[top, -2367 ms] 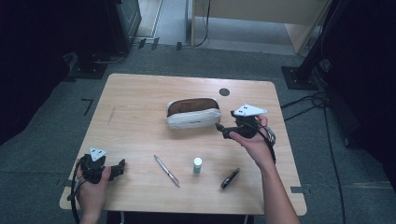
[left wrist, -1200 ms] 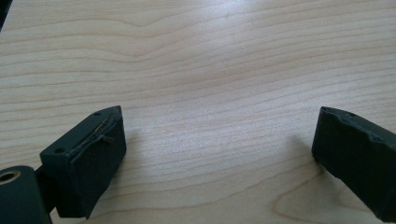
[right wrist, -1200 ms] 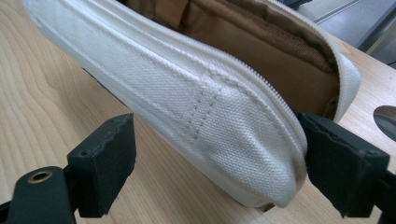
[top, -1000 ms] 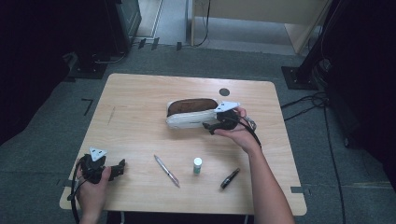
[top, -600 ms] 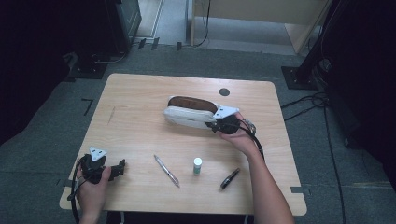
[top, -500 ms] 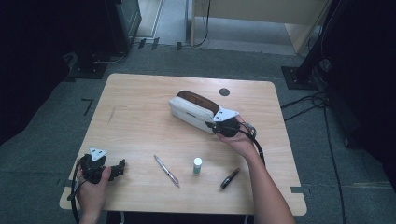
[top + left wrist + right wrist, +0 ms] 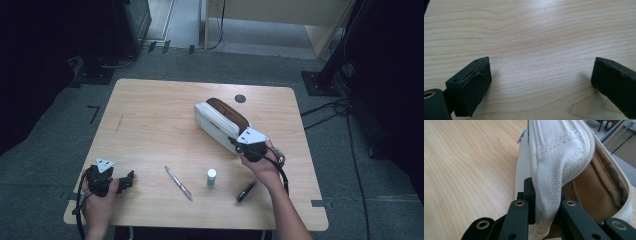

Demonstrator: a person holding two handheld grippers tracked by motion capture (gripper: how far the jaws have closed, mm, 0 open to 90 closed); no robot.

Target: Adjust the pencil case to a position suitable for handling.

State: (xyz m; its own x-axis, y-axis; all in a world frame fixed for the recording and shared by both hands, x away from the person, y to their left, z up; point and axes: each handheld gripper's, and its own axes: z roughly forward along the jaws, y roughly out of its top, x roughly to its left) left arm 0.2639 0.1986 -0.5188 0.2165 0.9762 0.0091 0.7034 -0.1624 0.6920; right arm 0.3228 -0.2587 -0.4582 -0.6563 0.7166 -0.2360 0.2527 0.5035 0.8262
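A person at a wooden table (image 7: 150, 115) holds a gripper in each hand. The right gripper (image 7: 239, 146) has its jaws clamped tight on the near end of a white canvas pouch (image 7: 220, 120), pinching the fabric rim (image 7: 549, 202) between them. The pouch lies open, brown lining up, stretching diagonally away from that gripper toward the table's far middle. The left gripper (image 7: 131, 179) rests at the near left corner, jaws spread wide over bare wood, holding nothing. A pen (image 7: 178, 183), a small bottle (image 7: 212, 177) and a dark pen-like object (image 7: 245, 191) lie near the front edge.
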